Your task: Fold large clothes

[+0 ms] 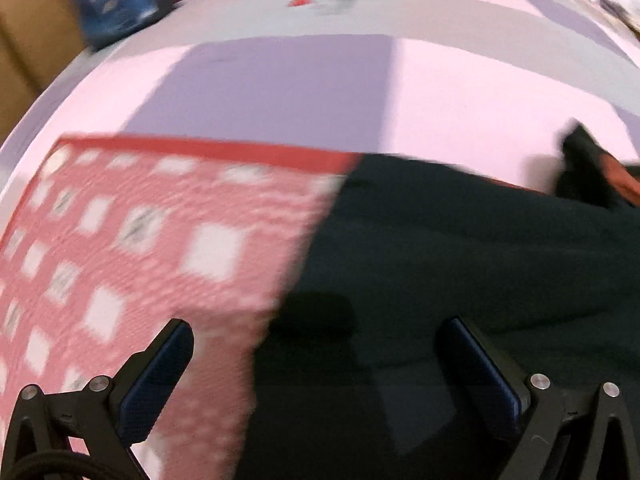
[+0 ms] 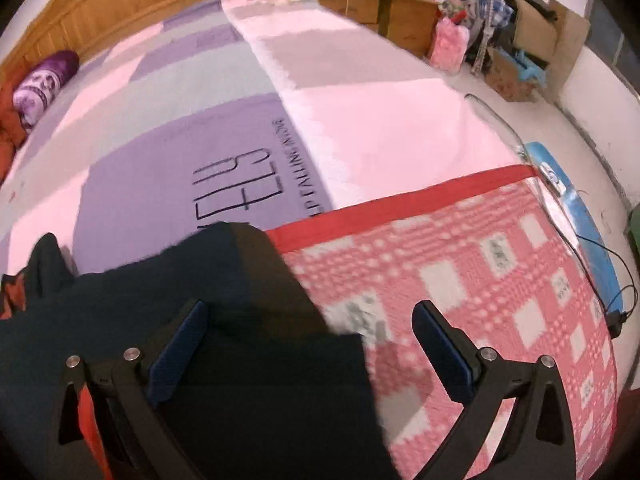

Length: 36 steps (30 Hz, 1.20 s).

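Left gripper (image 1: 316,344) hangs with jaws apart, empty, straddling the dark garment's (image 1: 460,264) left edge on the red checked blanket (image 1: 160,240). Right gripper (image 2: 310,330), likewise spread and empty, straddles the right edge; both look placed to pinch edges for folding.

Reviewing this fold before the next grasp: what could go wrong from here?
1. The dark garment lies on the red checked blanket; an open right gripper straddling its edge might pinch the blanket too.
2. The left gripper is open over the same edge, and that view is motion-blurred, so aim may be off.
3. A bunched part could fold in crooked.
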Each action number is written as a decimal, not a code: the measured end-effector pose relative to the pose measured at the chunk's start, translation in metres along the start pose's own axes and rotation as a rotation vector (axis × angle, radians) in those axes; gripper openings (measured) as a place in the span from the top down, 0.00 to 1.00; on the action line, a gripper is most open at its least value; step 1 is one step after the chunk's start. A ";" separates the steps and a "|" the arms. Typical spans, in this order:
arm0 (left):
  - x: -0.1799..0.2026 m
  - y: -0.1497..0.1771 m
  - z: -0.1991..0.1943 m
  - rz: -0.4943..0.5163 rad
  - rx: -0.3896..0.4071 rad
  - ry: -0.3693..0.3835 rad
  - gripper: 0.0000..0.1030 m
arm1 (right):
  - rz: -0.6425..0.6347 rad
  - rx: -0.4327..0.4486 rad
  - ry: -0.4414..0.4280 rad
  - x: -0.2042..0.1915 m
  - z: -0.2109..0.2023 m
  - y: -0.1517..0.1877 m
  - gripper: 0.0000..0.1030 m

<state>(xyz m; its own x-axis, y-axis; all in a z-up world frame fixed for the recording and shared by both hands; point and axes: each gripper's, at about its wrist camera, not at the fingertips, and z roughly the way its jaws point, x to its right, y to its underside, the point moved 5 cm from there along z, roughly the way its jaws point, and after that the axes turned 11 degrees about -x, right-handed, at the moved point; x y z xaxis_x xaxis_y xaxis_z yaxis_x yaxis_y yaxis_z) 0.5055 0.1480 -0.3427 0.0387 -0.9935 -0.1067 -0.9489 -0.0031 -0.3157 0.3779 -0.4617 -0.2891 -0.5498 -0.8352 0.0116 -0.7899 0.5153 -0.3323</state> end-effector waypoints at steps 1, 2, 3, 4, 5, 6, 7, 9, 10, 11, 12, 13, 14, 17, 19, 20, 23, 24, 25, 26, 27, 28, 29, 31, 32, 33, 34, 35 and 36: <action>-0.006 0.004 -0.008 -0.018 0.017 -0.003 0.01 | -0.043 0.038 0.016 -0.001 -0.012 0.006 0.00; -0.008 0.015 -0.024 -0.013 0.048 0.035 0.01 | -0.105 0.107 0.032 -0.005 -0.031 0.018 0.00; -0.003 0.028 -0.037 0.012 0.076 0.072 0.01 | -0.139 0.150 0.021 -0.009 -0.045 0.031 0.00; 0.010 0.046 -0.057 0.070 0.114 0.098 0.01 | -0.187 0.208 -0.024 -0.018 -0.064 0.051 0.00; 0.027 0.066 -0.074 0.130 0.145 0.120 0.01 | -0.241 0.250 -0.075 -0.031 -0.081 0.072 0.00; 0.047 0.089 -0.089 0.184 0.164 0.157 0.01 | -0.279 0.275 -0.107 -0.043 -0.092 0.090 0.00; 0.065 0.108 -0.097 0.221 0.169 0.189 0.01 | -0.339 0.306 -0.140 -0.062 -0.105 0.116 0.00; 0.104 0.150 -0.105 0.282 0.142 0.258 0.01 | -0.478 0.320 -0.196 -0.108 -0.118 0.165 0.00; 0.117 0.166 -0.104 0.313 0.130 0.270 0.00 | -0.531 0.325 -0.202 -0.127 -0.121 0.186 0.00; 0.129 0.181 -0.101 0.345 0.136 0.255 0.00 | -0.585 0.326 -0.210 -0.148 -0.122 0.208 0.00; 0.133 0.189 -0.099 0.361 0.157 0.229 0.00 | -0.626 0.318 -0.213 -0.160 -0.120 0.223 0.00; 0.131 0.193 -0.096 0.367 0.181 0.218 0.00 | -0.665 0.298 -0.195 -0.170 -0.113 0.237 0.00; 0.124 0.194 -0.091 0.362 0.184 0.221 0.00 | -0.692 0.274 -0.159 -0.174 -0.101 0.246 0.00; 0.079 0.190 -0.073 0.317 0.183 0.173 0.00 | -0.606 0.240 -0.094 -0.131 -0.073 0.231 0.00; 0.049 0.188 -0.068 0.296 0.180 0.115 0.00 | -0.449 0.226 -0.053 -0.067 -0.061 0.207 0.00; 0.033 0.187 -0.064 0.281 0.177 0.073 0.00 | -0.377 0.230 0.005 -0.030 -0.057 0.194 0.00; -0.004 0.182 -0.051 0.212 0.126 0.040 0.00 | -0.223 0.129 -0.045 0.042 -0.040 0.177 0.00; -0.013 0.182 -0.048 0.185 0.113 0.032 0.00 | -0.220 0.123 -0.027 0.051 -0.040 0.176 0.00; -0.025 0.181 -0.044 0.141 0.091 0.048 0.00 | -0.241 0.126 0.005 0.056 -0.041 0.175 0.00; -0.036 0.181 -0.041 0.093 0.068 0.060 0.00 | -0.257 0.118 0.013 0.057 -0.040 0.174 0.00; -0.040 0.181 -0.039 0.070 0.057 0.065 0.00 | -0.251 0.106 0.002 0.057 -0.038 0.171 0.00; -0.043 0.183 -0.039 0.051 0.042 0.066 0.00 | -0.237 0.091 -0.012 0.058 -0.037 0.170 0.00; -0.042 0.185 -0.041 0.047 0.036 0.057 0.00 | -0.226 0.086 -0.012 0.058 -0.037 0.172 0.00; -0.039 0.186 -0.051 0.043 0.025 0.025 0.00 | -0.229 0.090 0.022 0.062 -0.043 0.172 0.00; -0.035 0.185 -0.060 0.044 0.028 0.029 0.00 | -0.239 0.099 0.060 0.062 -0.050 0.175 0.00; -0.030 0.183 -0.070 0.050 0.049 0.049 0.00 | -0.249 0.110 0.085 0.060 -0.055 0.175 0.00; -0.024 0.183 -0.081 0.062 0.072 0.071 0.00 | -0.270 0.127 0.107 0.055 -0.065 0.178 0.00; -0.011 0.179 -0.091 0.076 0.087 0.095 0.00 | -0.296 0.146 0.103 0.047 -0.077 0.181 0.00; 0.005 0.175 -0.098 0.093 0.092 0.126 0.00 | -0.316 0.161 0.090 0.042 -0.086 0.189 0.00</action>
<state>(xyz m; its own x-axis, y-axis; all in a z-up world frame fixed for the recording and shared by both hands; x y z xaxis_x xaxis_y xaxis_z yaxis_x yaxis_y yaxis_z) 0.3087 0.1311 -0.3060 -0.0931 -0.9954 -0.0224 -0.9138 0.0943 -0.3951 0.1824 -0.3827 -0.2700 -0.3129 -0.9244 0.2179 -0.8756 0.1919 -0.4432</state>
